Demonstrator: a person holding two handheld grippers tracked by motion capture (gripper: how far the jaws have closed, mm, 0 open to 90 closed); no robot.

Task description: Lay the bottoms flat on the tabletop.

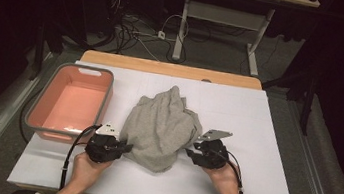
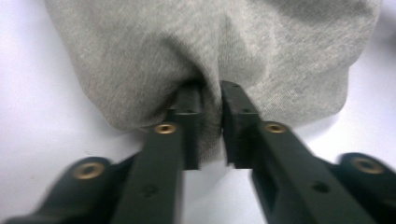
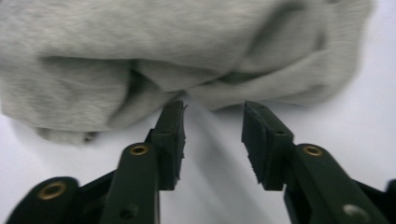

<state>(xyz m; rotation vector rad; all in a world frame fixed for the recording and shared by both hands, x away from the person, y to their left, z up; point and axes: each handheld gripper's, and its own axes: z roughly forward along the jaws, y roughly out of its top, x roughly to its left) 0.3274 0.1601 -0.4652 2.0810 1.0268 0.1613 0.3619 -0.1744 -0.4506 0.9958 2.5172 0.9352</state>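
The grey cloth (image 1: 162, 126) in front of me is a soft heathered knit, matt, with a fine fuzzy weave you can see up close. My left gripper (image 2: 211, 122) is matt black plastic with little brass-looking rivets that shine a bit, and my right gripper (image 3: 212, 140) is the same, its inner pads ribbed and rough-edged. The table (image 1: 229, 185) has a smooth white matt top, almost papery, with a light wood edge at the far side. The tub (image 1: 69, 101) on the left is smooth salmon plastic with a grey rim.
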